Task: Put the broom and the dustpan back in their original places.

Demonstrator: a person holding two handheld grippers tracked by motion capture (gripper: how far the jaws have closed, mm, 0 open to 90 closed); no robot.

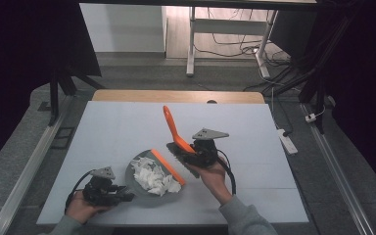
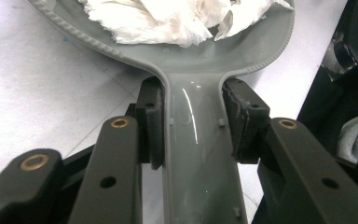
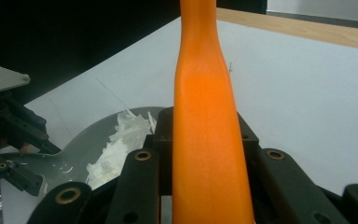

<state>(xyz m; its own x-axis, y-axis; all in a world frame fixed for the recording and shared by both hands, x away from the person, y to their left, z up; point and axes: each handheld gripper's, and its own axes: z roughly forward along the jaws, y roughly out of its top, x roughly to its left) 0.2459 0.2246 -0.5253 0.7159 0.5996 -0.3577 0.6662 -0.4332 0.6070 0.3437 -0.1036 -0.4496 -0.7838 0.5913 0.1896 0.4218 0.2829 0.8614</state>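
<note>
White worktop (image 1: 127,127): left claw (image 1: 127,196) clamps the grey dustpan's (image 1: 139,182) handle; right claw (image 1: 183,156) grips the orange brush (image 1: 172,128), handle pointing up and away beside the pan.

Your left gripper (image 1: 127,195) sits low at the near-left of the table (image 1: 127,122), jaws clamped on the grey dustpan (image 2: 200,140) handle, hand wrapped behind it. Your right gripper (image 1: 176,152) is raised over the table's middle, tilted left, jaws pinching the orange brush (image 3: 205,130) handle, forearm coming in from the near edge.
</note>
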